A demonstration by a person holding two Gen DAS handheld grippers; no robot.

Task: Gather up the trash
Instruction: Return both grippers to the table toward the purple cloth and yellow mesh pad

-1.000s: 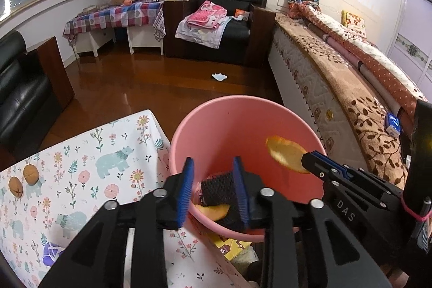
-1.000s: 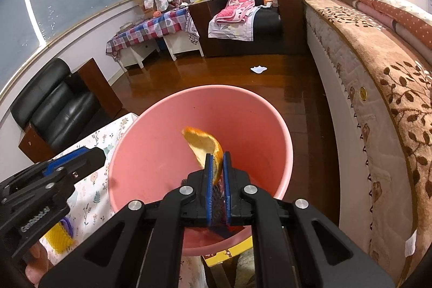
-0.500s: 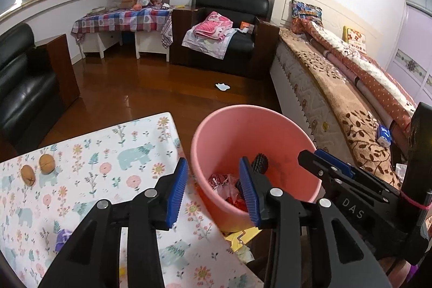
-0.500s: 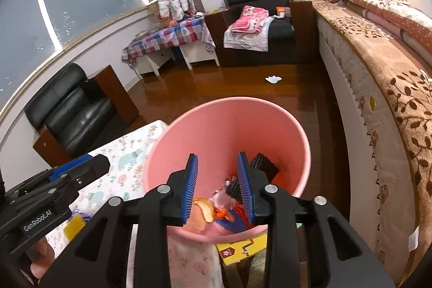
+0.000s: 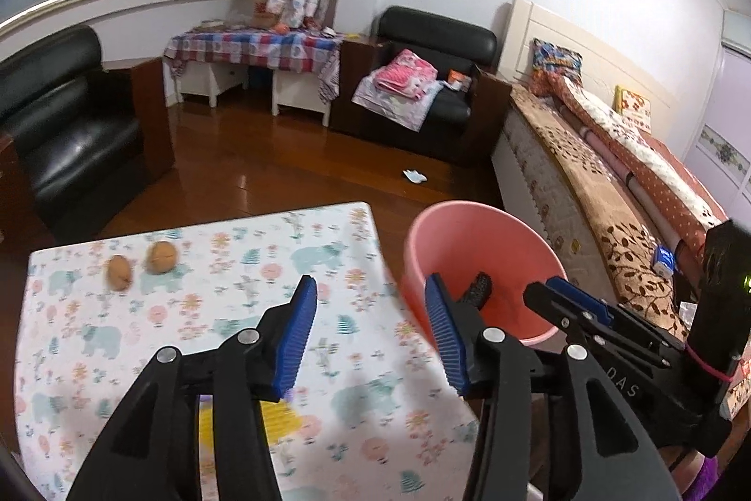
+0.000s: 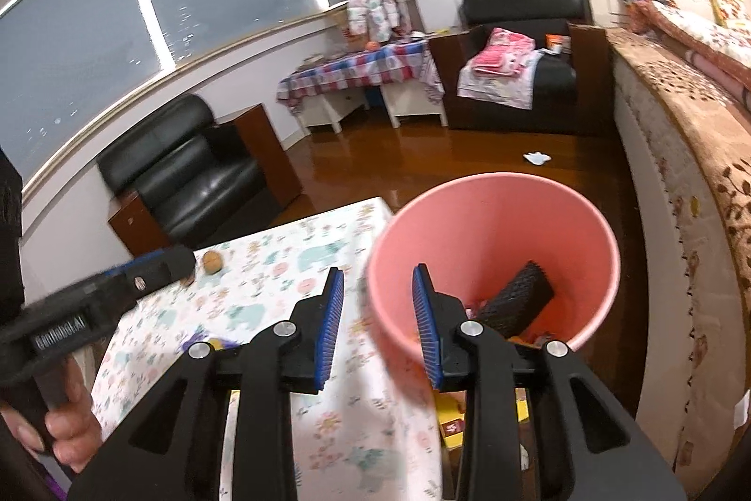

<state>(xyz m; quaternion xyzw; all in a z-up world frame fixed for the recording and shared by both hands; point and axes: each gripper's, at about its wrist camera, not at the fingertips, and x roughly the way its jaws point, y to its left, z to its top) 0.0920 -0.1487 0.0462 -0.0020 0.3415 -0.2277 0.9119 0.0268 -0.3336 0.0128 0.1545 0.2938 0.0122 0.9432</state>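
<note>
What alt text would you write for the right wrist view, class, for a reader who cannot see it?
An open gripper hangs over the edge of a floral-clothed table and a pink bin beside it, which holds a black object and scraps. A brown nut lies on the table; the other gripper shows at left, with armchairs, a bed and wooden floor behind.

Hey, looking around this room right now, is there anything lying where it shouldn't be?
Yes. A small white scrap lies alone on the wood floor, away from the pink bin. Two brown round things sit loose on the tablecloth. What they are is unclear.
</note>
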